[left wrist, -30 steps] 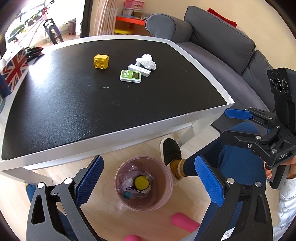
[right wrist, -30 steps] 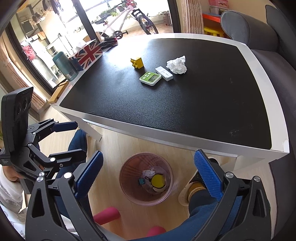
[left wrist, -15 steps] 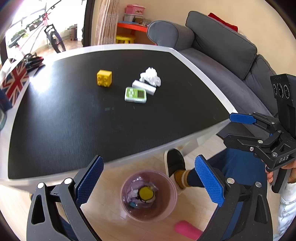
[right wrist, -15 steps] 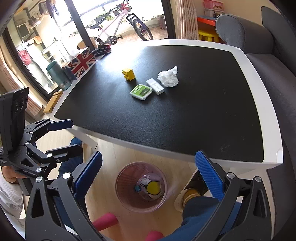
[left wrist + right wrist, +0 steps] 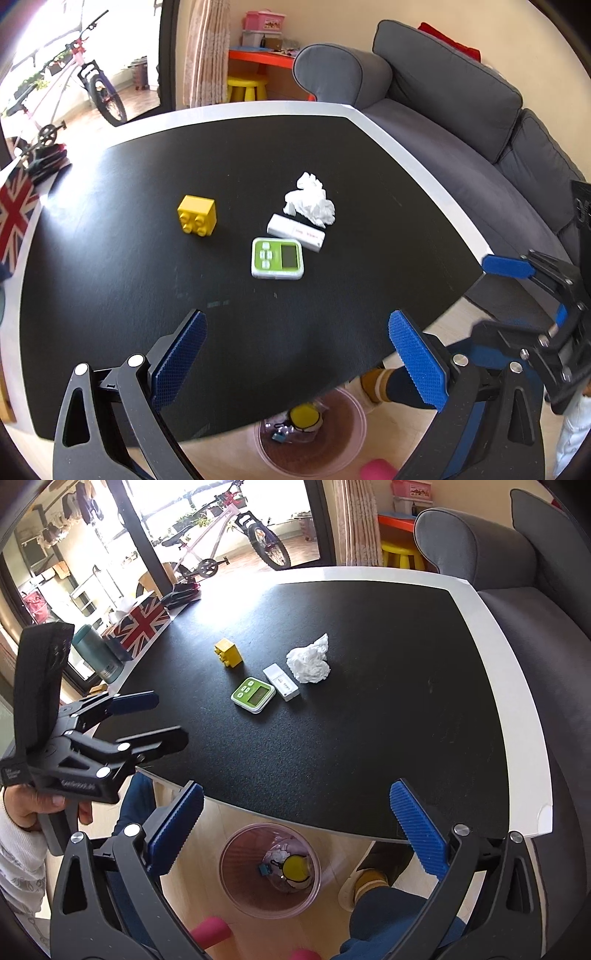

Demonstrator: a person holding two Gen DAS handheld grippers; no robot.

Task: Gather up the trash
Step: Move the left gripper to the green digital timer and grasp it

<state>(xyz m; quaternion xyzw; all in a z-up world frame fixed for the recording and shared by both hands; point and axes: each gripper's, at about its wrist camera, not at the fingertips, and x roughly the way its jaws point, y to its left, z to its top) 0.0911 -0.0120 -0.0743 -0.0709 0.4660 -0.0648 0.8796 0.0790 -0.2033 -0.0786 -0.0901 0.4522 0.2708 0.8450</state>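
A crumpled white tissue (image 5: 311,202) (image 5: 309,660) lies on the black tabletop (image 5: 110,258) (image 5: 388,716), beside a small white box (image 5: 296,232) (image 5: 281,681). A pink translucent bin (image 5: 347,439) (image 5: 236,878) stands on the floor under the near table edge, with a yellow round item and scraps inside. My left gripper (image 5: 299,360) hovers open over the near part of the table, empty. My right gripper (image 5: 301,827) is open and empty above the table edge and the bin. Each gripper shows at the other view's side: right gripper (image 5: 532,299), left gripper (image 5: 144,720).
A green timer (image 5: 277,257) (image 5: 254,695) and a yellow toy brick (image 5: 197,215) (image 5: 229,653) lie near the tissue. A Union Jack box (image 5: 138,622) and a teal bottle (image 5: 98,655) stand at the left edge. A grey sofa (image 5: 461,122) runs along the right. The person's legs and feet are by the bin.
Both grippers have risen and moved forward over the table, so the tabletop items look nearer and the bin has slid toward the bottom of both views. Both stay open.
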